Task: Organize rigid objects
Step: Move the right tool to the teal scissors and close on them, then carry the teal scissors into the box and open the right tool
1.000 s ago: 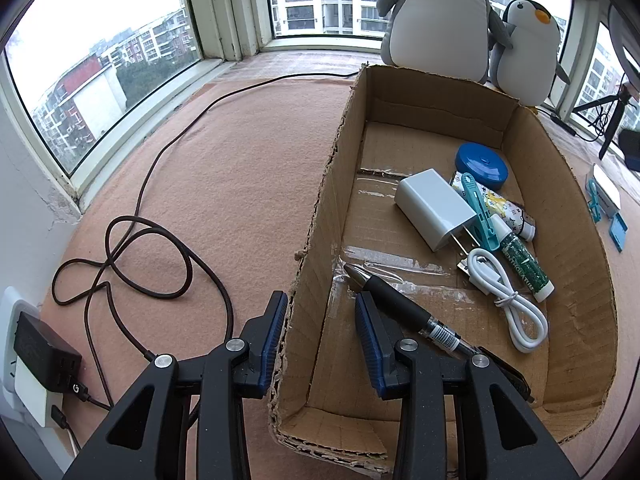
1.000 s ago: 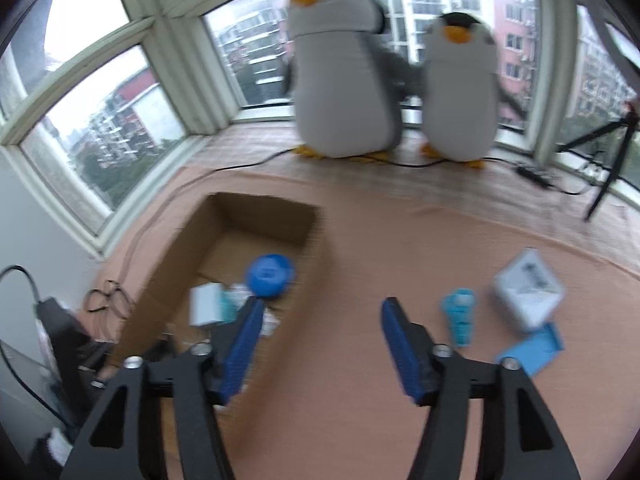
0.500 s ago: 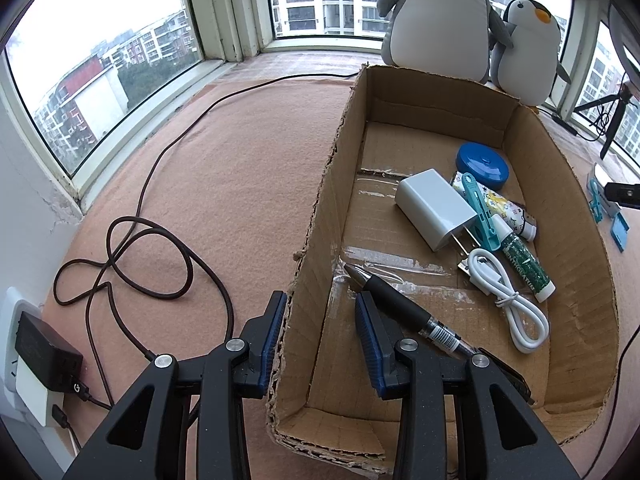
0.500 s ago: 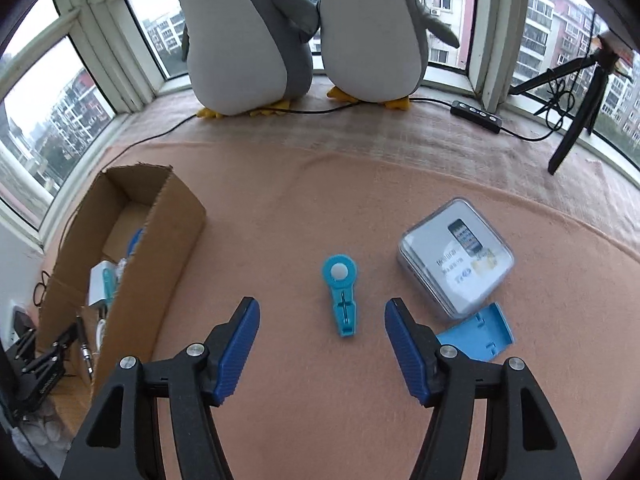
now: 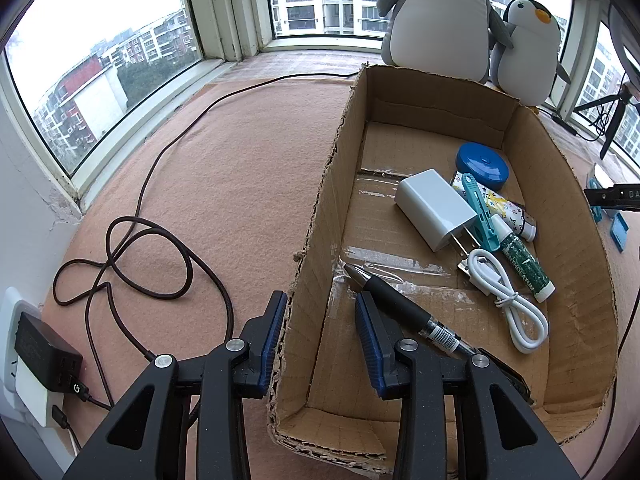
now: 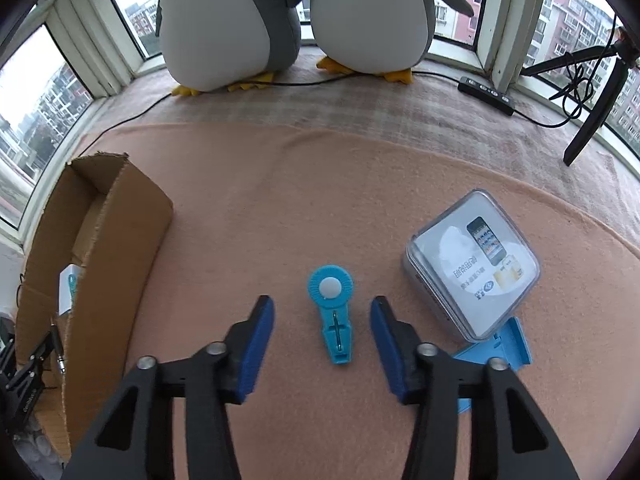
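Note:
A cardboard box holds a white charger, a blue round disc, a teal clip, a green tube, a white cable and a black pen. My left gripper straddles the box's left wall. One pad is against the wall's outside, and the other stands clear inside. On the blanket beside the box, a turquoise round-headed tool lies between the closing jaws of my right gripper, and neither pad touches it.
A clear plastic case and a flat blue piece lie just right of the right gripper. Two plush penguins sit at the window. A looped black cable, a wall adapter, a power strip and a tripod leg are around.
My right gripper has come down and forward from beside the box to the turquoise tool, which now lies between its jaws. The jaws stand narrower. The left gripper has not moved.

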A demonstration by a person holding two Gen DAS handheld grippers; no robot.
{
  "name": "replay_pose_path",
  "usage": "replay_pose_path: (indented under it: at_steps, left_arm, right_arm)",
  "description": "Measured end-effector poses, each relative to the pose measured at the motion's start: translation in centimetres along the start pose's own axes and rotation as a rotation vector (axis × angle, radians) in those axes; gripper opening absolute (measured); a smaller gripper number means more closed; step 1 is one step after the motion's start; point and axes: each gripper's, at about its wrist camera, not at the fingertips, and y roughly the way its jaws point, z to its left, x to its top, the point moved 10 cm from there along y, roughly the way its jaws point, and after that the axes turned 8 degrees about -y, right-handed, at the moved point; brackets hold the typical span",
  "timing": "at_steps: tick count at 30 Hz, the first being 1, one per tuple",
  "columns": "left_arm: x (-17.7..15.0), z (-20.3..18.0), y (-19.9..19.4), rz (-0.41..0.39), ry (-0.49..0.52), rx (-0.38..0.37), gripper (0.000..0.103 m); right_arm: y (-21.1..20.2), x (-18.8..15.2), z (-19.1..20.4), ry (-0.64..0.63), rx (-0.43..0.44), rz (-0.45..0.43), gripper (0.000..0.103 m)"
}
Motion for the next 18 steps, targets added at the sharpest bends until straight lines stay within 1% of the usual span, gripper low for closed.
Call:
replay_pose_path:
  at_steps: [1, 3, 5, 7, 10, 13, 18]
  left_arm:
    - [0.0, 0.0, 0.0, 0.0, 0.0, 0.0, 0.038]
    - [0.0, 0.0, 0.0, 0.001, -0.001, -0.001, 0.038]
    - [0.0, 0.0, 0.0, 0.0, -0.002, -0.001, 0.038]
    - [0.0, -0.1, 0.0, 0.0, -0.002, -0.001, 0.038]
    - [0.0, 0.0, 0.0, 0.0, -0.004, -0.003, 0.038]
    - [0.0, 0.0, 0.0, 0.0, -0.007, -0.004, 0.038]
    - [0.0, 0.0, 0.1, 0.0, -0.007, -0.004, 0.038]
  right_arm:
    - [0.1, 0.0, -0.1, -0.001, -0.004, 0.005, 0.037]
    - [0.5, 0.0, -0.2, -0.006, -0.014, 0.014, 0.034]
    - [0.7, -0.1, -0.3, -0.015, -0.026, 0.022, 0.023]
    - [0.8, 0.0, -0.3, -0.029, -0.043, 0.021, 0.019]
    - [0.8, -0.1, -0.4, -0.029, -0.04, 0.02, 0.013]
    - [0.6, -0.4, -0.5, -0.029, -0.049, 0.014, 0.012]
    - [-1.0, -0.4, 0.9, -0.019, -0.013, -0.028, 0.012]
